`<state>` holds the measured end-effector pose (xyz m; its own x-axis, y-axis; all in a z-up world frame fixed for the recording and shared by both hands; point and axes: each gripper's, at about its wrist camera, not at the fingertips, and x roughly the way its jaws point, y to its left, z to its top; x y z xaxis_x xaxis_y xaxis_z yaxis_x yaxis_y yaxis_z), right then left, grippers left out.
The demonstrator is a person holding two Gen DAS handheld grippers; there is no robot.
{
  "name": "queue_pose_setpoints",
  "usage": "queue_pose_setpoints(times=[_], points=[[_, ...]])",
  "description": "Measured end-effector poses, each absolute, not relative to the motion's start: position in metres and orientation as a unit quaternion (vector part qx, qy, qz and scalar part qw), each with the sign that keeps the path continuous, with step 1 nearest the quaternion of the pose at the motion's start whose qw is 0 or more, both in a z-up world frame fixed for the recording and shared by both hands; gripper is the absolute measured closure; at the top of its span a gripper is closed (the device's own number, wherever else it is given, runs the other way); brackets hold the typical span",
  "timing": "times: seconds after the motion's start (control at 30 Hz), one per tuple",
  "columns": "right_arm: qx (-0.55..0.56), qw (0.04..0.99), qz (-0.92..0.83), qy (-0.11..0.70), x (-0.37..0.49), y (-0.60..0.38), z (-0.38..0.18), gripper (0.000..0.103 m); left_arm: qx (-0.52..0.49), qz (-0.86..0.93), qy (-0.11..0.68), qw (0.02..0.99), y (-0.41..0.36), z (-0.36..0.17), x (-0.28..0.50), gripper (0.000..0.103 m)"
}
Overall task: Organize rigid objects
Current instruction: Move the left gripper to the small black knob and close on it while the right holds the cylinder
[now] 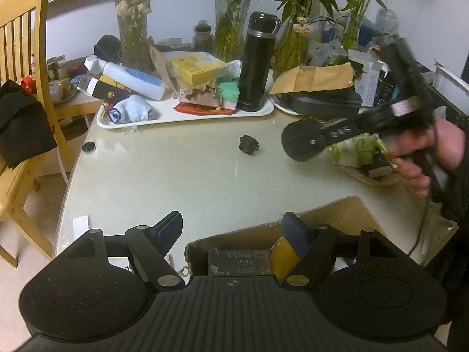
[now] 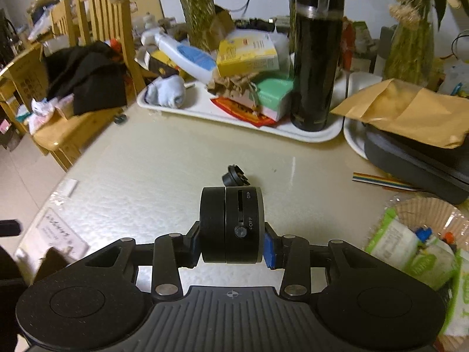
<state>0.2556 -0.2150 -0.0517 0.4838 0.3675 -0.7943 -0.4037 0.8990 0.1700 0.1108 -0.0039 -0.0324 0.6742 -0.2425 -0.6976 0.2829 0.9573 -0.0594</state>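
**Right jaws grip a black puck above the table**

Jaws of the right gripper point(image 2: 231, 245) are clenched on a black round device point(image 2: 231, 224), a thick puck made of two stacked discs with an ON/OFF slider on its rim. The blue pads press on its two flat faces, so it stands on edge between them, clear of the table point(image 2: 164, 170). From the left wrist view the same puck point(image 1: 302, 140) hangs in the air at the right, above the table and far from the cardboard box point(image 1: 331, 214).

The left gripper point(image 1: 231, 228) has its jaws released, with nothing between them; it sits over the near-left corner of the box, which already holds a dark block point(image 1: 237, 261) and a yellow item point(image 1: 283, 256).

A small black knob point(image 2: 236, 176) lies loose on the table just beyond the puck, and a flat black disc point(image 1: 88, 146) lies at the far left near the white tray point(image 1: 187, 116).

The puck looks stiff, smooth and fairly dense for its size, probably metal or hard plastic. Its flat faces give the pads a sure seat; the curved rim would likely slip. The slider sits clear of the pads, which seems wise, as pressure there could switch it. Set down on edge, it would probably roll.
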Motion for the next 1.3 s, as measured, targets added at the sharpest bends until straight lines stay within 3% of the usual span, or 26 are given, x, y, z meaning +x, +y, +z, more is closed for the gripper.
queue_pose_setpoints(times=[0.53, 1.0, 1.3], points=[[0.007, 0.875, 0.194, 0.443, 0.185, -0.255, -0.023, 0.060, 0.055, -0.156, 0.360, 0.918, -0.027, -0.031, 0.134, 0.028], [0.017, 0.876, 0.183, 0.446, 0.184, -0.271, -0.026, 0.060, 0.064, -0.167, 0.353, 0.918, -0.052, -0.043, 0.185, 0.028], [0.028, 0.873, 0.179, 0.453, 0.184, -0.279, -0.029, 0.060, 0.009, -0.169, 0.385, 0.907, -0.063, -0.061, 0.237, 0.028]])
